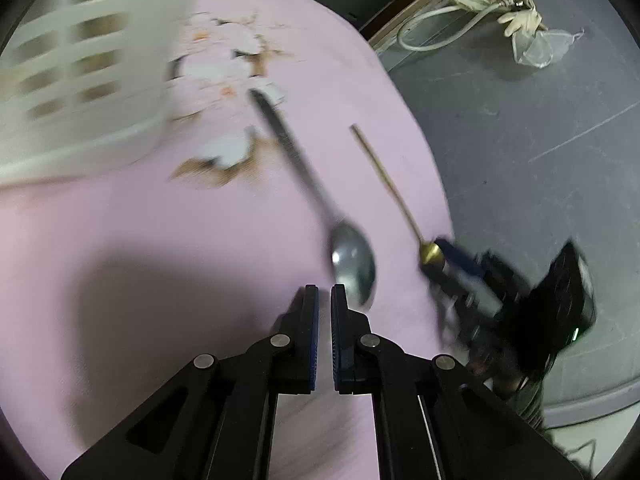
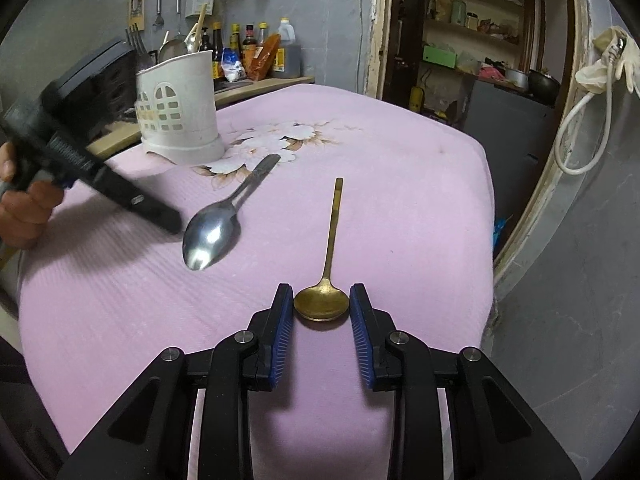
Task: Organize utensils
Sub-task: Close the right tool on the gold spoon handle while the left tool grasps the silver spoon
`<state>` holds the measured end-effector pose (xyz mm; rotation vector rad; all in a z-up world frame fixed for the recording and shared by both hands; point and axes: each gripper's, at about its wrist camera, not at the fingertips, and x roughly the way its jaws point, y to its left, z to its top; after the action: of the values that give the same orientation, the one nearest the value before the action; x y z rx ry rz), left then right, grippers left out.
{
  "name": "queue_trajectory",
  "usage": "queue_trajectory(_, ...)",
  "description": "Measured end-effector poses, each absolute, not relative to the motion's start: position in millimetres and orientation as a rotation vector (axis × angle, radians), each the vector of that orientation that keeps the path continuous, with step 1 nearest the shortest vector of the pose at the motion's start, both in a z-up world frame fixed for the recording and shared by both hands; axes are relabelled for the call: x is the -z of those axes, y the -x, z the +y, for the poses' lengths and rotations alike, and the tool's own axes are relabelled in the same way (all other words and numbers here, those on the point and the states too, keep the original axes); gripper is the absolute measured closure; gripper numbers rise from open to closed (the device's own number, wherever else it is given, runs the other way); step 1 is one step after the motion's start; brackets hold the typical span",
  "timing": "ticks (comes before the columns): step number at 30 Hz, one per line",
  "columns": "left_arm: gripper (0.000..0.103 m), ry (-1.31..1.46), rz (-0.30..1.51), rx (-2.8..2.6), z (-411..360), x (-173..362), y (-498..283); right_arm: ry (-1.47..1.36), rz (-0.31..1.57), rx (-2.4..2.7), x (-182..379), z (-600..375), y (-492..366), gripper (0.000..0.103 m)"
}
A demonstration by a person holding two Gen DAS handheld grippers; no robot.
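A silver spoon [image 1: 354,258] lies on the pink floral cloth [image 1: 160,240], handle pointing toward the white slotted utensil holder [image 1: 80,80]. My left gripper [image 1: 324,292] sits just left of its bowl, shut with nothing between the pads. In the right wrist view the same gripper [image 2: 170,220] is a blurred black shape beside the silver spoon [image 2: 212,236], held by a hand [image 2: 24,208]. My right gripper [image 2: 322,288] is shut on the bowl of a gold spoon [image 2: 322,304], whose handle lies flat pointing away. The holder [image 2: 180,120] stands upright at the far left of the table.
The table's right edge [image 2: 486,220] drops to a grey floor [image 1: 520,140]. A counter with bottles [image 2: 248,56] stands behind the holder. A white cable [image 2: 580,128] and gloves hang on the door frame at right. Shelves fill the doorway beyond.
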<state>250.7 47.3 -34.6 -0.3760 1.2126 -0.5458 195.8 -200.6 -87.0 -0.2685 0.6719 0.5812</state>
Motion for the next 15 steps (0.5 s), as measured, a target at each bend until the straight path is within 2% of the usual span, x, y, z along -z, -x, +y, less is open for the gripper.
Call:
queue_trajectory(3, 0.099, 0.355, 1.182, 0.539, 59.3, 26.9, -238.3, 0.264, 0.689, -0.597, 85.8, -195.8, -204.8, 0.073)
queue_trajectory(11, 0.096, 0.2, 1.034, 0.465, 40.8, 6.0, -224.2, 0.256, 0.746, -0.589, 84.2, -175.3, -240.7, 0.073)
queue_trajectory(14, 0.089, 0.217, 1.029, 0.446, 32.7, 4.9, -232.9, 0.283, 0.755, -0.585, 82.9, -170.4, -251.8, 0.077)
queue_trajectory(15, 0.083, 0.215, 1.025, 0.43, 30.3, 4.4, -235.8, 0.294, 0.758, -0.582, 82.7, -169.3, -254.3, 0.078)
